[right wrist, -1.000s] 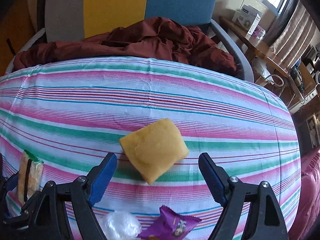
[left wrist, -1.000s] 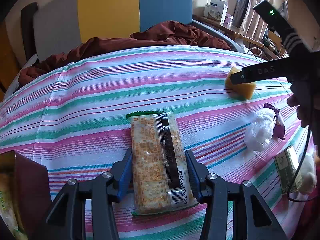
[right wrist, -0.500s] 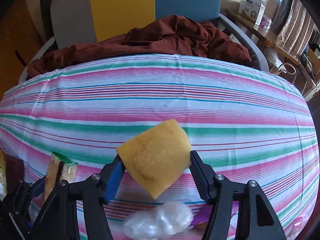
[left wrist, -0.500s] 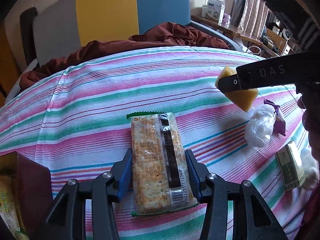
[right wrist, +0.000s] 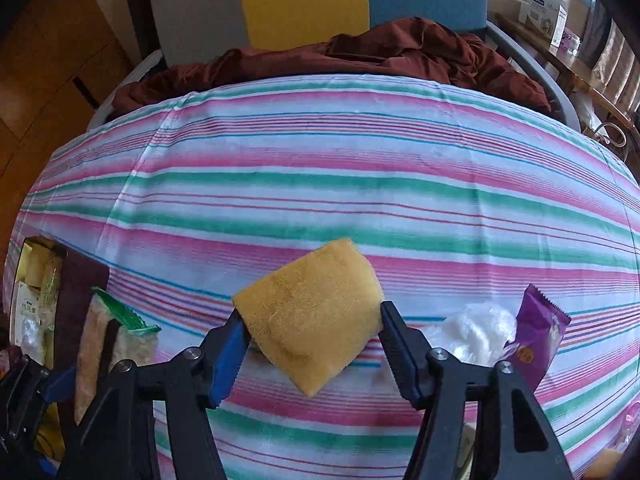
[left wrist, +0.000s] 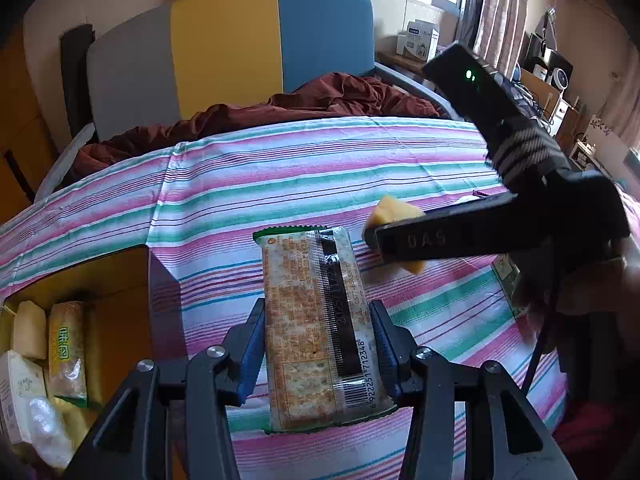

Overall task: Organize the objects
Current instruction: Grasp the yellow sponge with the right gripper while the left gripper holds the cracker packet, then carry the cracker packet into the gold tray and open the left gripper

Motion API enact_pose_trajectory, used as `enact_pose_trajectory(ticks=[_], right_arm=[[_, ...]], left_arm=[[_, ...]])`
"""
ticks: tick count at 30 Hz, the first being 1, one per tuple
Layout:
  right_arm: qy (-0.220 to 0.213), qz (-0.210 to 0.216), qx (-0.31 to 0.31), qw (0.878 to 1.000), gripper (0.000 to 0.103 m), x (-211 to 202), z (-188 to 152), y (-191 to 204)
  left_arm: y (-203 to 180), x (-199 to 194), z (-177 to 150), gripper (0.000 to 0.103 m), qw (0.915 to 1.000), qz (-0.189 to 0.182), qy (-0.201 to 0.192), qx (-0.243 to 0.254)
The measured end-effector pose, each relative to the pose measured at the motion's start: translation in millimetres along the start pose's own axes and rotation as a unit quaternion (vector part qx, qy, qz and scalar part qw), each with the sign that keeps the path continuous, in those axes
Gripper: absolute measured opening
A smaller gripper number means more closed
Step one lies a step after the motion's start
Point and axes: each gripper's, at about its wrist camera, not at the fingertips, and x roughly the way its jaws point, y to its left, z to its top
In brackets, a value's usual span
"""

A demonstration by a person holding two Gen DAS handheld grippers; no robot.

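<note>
While left gripper (left wrist: 318, 354) still clamps cracker pack (left wrist: 316, 320) | right gripper (right wrist: 310, 346) lifted, clamping sponge (right wrist: 310, 316) | box (left wrist: 100, 300) nearer

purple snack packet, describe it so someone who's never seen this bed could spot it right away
On the striped bedsheet, look to the right of the right gripper, which holds a yellow sponge. The purple snack packet stands tilted against a crumpled clear plastic bag. It is the only purple thing, with zigzag-cut ends.

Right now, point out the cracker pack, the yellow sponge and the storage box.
cracker pack (left wrist: 316, 320), left wrist view, middle of wrapper.
yellow sponge (right wrist: 308, 316), right wrist view, its top face.
storage box (left wrist: 120, 272), left wrist view, inner wall.
</note>
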Motion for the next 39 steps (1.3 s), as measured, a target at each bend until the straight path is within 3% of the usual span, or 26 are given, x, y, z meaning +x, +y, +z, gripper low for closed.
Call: enact_pose_trajectory(ticks=[10, 14, 23, 39], right_arm=[[0.01, 0.011, -0.024, 1.0, 0.064, -10, -50, 26], [-0.005, -0.009, -0.039, 0.999, 0.064, -14, -67, 37], [-0.014, -0.046, -0.067, 0.997, 0.063, -3, -66, 50], [-0.013, -0.059, -0.083, 0.995, 0.063, 2, -67, 51]], left_arm=[[12, -42, -29, 0.049, 0.9998, 0.012, -0.016, -0.009], [16, -56, -37, 0.049, 0.9995, 0.012, -0.026, -0.012], [34, -67, -58, 0.049, 0.9988, 0.024, -0.028, -0.033], [63, -72, -78, 0.049, 0.9972, 0.025, -0.02, -0.067]])
